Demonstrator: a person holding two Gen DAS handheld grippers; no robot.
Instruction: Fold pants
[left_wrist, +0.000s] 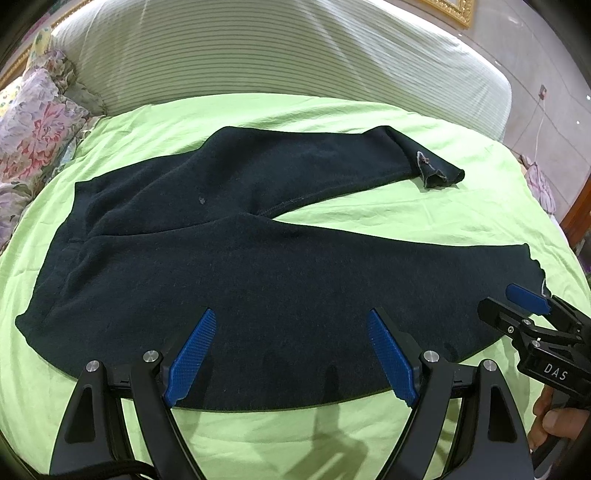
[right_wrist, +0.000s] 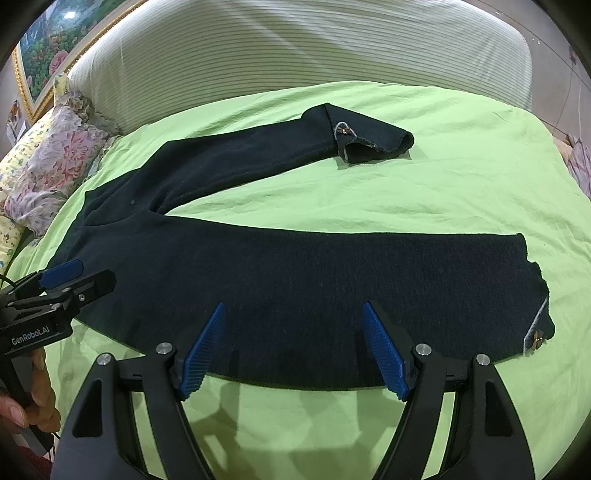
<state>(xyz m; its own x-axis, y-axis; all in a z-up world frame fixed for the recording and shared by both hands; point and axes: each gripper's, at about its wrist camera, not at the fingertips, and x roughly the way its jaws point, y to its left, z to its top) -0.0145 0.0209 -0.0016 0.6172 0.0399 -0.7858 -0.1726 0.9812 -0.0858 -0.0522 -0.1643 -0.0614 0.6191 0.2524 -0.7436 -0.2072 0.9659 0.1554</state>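
Dark navy pants (left_wrist: 229, 266) (right_wrist: 295, 273) lie spread flat on a lime-green bed sheet (left_wrist: 369, 206) (right_wrist: 369, 192), waist to the left and the two legs splayed apart toward the right. The far leg's cuff (right_wrist: 373, 142) is turned over, showing a small ornament. My left gripper (left_wrist: 291, 317) hovers open over the near leg's front edge, with nothing between its blue pads. My right gripper (right_wrist: 293, 312) also stands open above the near leg, further right, close to the near cuff (right_wrist: 535, 332). Each gripper appears at the edge of the other's view.
A striped padded headboard (right_wrist: 295, 48) rises behind the bed. Floral pillows (left_wrist: 33, 125) (right_wrist: 55, 166) are piled at the left. A gilt-framed picture (right_wrist: 40, 48) hangs at upper left. A hand (left_wrist: 554, 417) holds the right gripper's handle.
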